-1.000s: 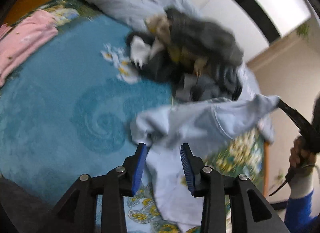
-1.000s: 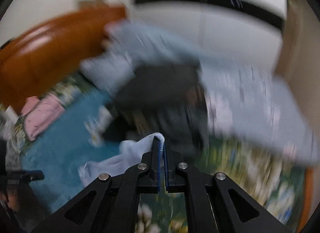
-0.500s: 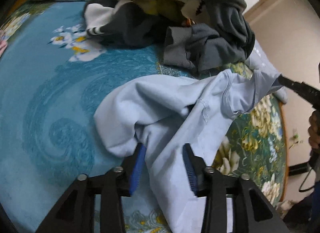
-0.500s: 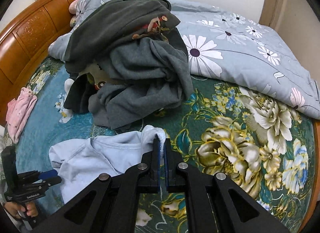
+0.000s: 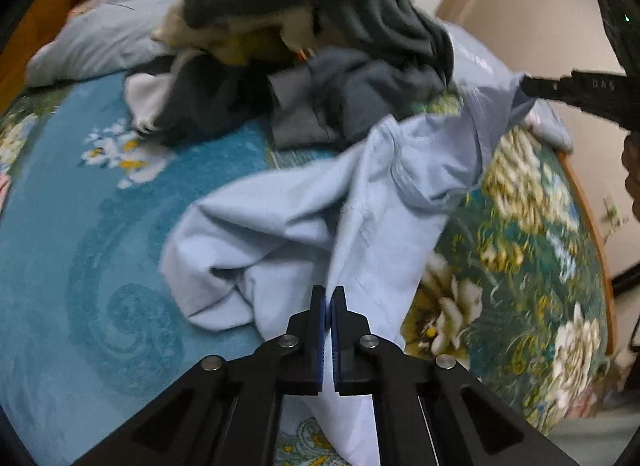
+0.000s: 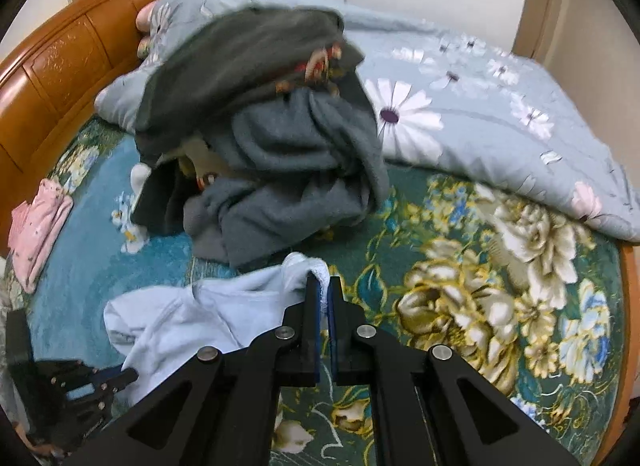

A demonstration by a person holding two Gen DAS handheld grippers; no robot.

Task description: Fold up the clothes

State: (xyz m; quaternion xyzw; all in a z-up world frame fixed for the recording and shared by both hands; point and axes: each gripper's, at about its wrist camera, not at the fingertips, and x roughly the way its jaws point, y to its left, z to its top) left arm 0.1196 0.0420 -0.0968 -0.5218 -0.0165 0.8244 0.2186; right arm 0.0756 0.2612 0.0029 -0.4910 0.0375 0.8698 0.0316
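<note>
A light blue garment [image 5: 280,225] lies crumpled on the teal part of the floral bedspread [image 5: 72,234]. My left gripper [image 5: 329,298] is shut, and a fold of the garment's near edge is pinched between its blue pads. My right gripper [image 6: 324,290] is shut on another edge of the garment [image 6: 192,318], where white ribbed cloth sticks up above the pads. In the left wrist view the right gripper [image 5: 530,86] holds that corner lifted at the right. The left gripper [image 6: 128,376] shows at the lower left of the right wrist view.
A heap of dark grey and black clothes [image 6: 272,137] sits just behind the garment. A pale floral quilt [image 6: 480,105] lies along the back and right of the bed. A pink garment [image 6: 36,225] rests near the wooden headboard [image 6: 60,65]. The bed's edge [image 5: 588,225] runs at the right.
My left gripper moved in over the garment and its jaws closed on a fold of it. My right gripper sank lower with its edge still held.
</note>
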